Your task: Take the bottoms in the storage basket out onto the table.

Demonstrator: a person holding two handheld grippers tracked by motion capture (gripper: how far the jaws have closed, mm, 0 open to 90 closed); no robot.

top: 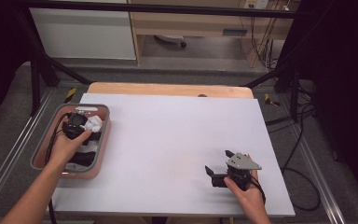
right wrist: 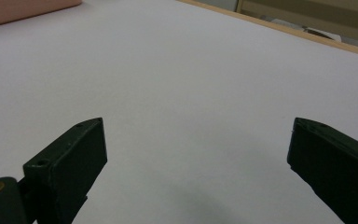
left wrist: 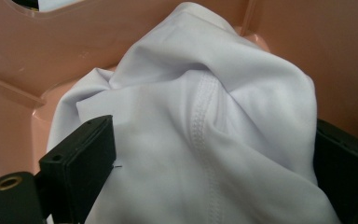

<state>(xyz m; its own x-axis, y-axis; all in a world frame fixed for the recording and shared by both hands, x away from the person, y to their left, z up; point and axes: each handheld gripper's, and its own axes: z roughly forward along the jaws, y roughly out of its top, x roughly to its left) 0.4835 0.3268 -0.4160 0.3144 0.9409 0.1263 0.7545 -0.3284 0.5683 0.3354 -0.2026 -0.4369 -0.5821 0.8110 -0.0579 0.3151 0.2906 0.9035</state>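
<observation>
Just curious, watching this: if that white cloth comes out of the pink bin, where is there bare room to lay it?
The white tabletop between the pink bin and the right gripper is bare. The bin is crowded: white cloth, dark items, left gripper.

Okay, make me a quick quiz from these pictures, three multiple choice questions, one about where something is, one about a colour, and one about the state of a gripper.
1. Where is the white cloth?
A. Spread on the table
B. Inside the pink bin
C. On the floor

2. What colour is the sheet covering the table?
A. White
B. Green
C. Black

3. How does the right gripper stand?
A. Shut on the cloth
B. Shut on nothing
C. Open, over the bare sheet

Answers:
1. B, the left gripper view shows the cloth bunched against the bin's pink walls, between the jaws of the left gripper.
2. A, the high view shows a white surface.
3. C, its jaws stand wide apart with nothing between them.
</observation>
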